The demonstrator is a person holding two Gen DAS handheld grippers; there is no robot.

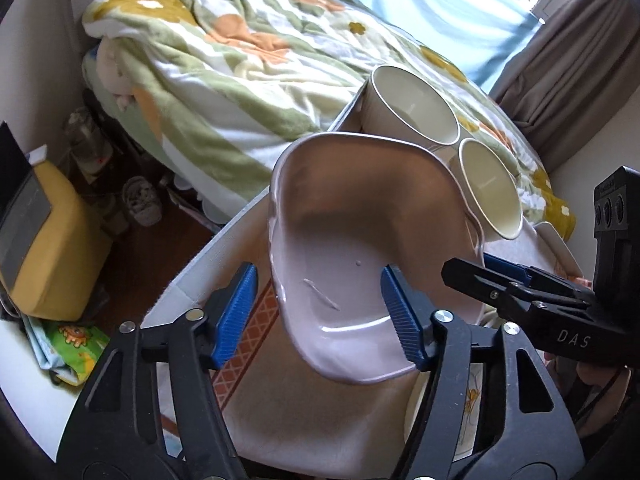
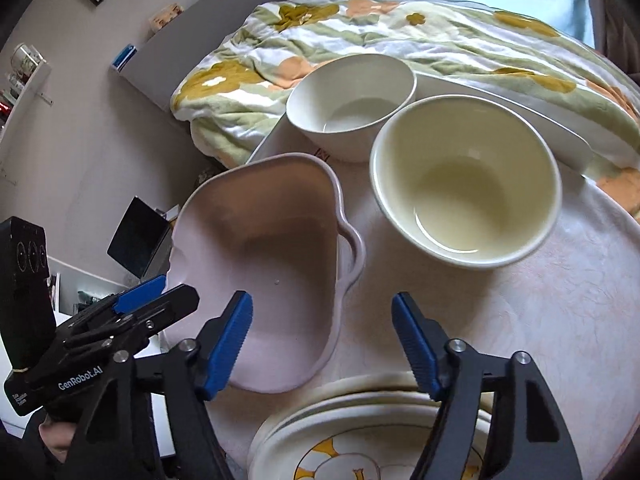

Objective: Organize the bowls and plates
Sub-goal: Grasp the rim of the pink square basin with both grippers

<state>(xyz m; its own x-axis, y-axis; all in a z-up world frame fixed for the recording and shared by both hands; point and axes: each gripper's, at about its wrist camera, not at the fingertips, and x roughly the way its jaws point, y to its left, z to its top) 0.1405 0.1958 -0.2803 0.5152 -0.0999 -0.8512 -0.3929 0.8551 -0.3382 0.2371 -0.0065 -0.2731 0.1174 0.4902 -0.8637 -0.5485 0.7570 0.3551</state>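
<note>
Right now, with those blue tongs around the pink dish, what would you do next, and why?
Probably close the left tongs on the pink dish. They stand open with one finger outside its near rim and one inside, gripping nothing. The right tongs hang open above the plates. The two bowls sit apart, untouched.

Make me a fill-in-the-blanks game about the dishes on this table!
1. The number of round cream bowls on the table is ____.
2. The pale pink dish with wavy edges has ____ inside it.
3. Both the left gripper and the right gripper have their jaws ____.
4. The stack of cream plates near the right gripper has a ____ pattern on top.

Missing words: two; nothing; open; yellow
</note>
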